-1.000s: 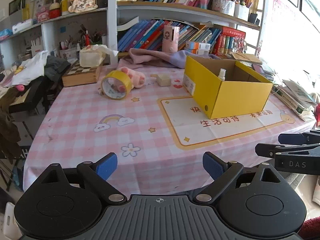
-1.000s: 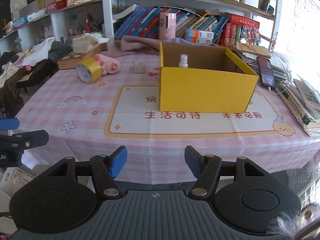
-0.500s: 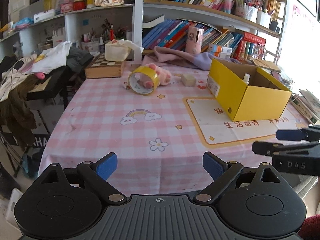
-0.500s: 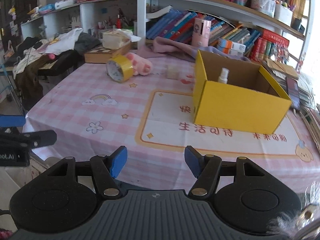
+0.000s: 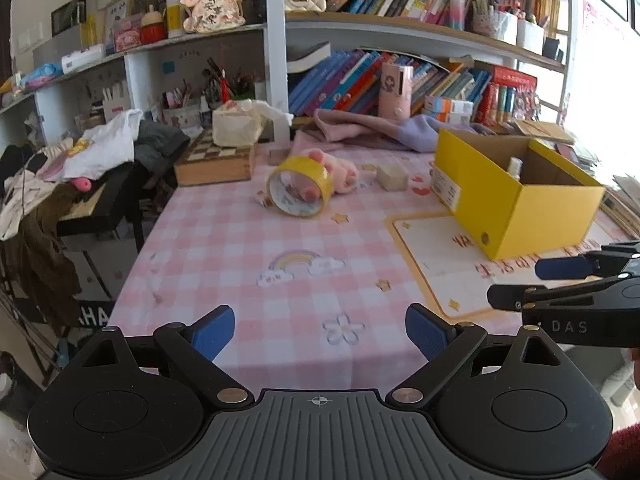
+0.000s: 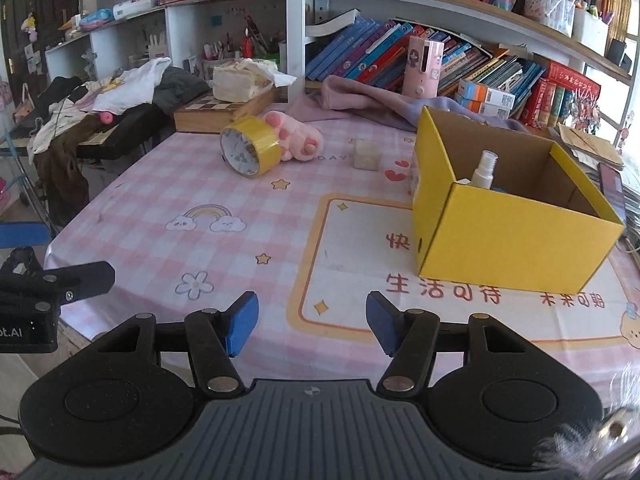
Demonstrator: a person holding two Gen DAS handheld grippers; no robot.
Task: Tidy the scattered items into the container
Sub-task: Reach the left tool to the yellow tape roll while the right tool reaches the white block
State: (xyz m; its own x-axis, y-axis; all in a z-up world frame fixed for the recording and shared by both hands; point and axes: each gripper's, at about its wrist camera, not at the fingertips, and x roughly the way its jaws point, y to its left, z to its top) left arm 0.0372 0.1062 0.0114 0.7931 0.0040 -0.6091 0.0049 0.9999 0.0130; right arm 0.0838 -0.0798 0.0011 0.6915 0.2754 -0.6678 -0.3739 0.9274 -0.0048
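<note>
Tabletop (image 6: 224, 184) in pink check, carrying everything. Yellow box (image 6: 516, 248) open-topped toward the right side, white spray bottle (image 6: 485, 169) upright inside. Pink plush paw (image 6: 298, 136) near the far edge, touching yellow tape roll (image 6: 251, 147) tipped on its side. Small pale block (image 6: 366, 154), possibly an eraser, between paw and box. Left gripper (image 5: 319, 334) and right gripper (image 6: 311, 322) low over the near edge, jaws wide, holding nothing.
</note>
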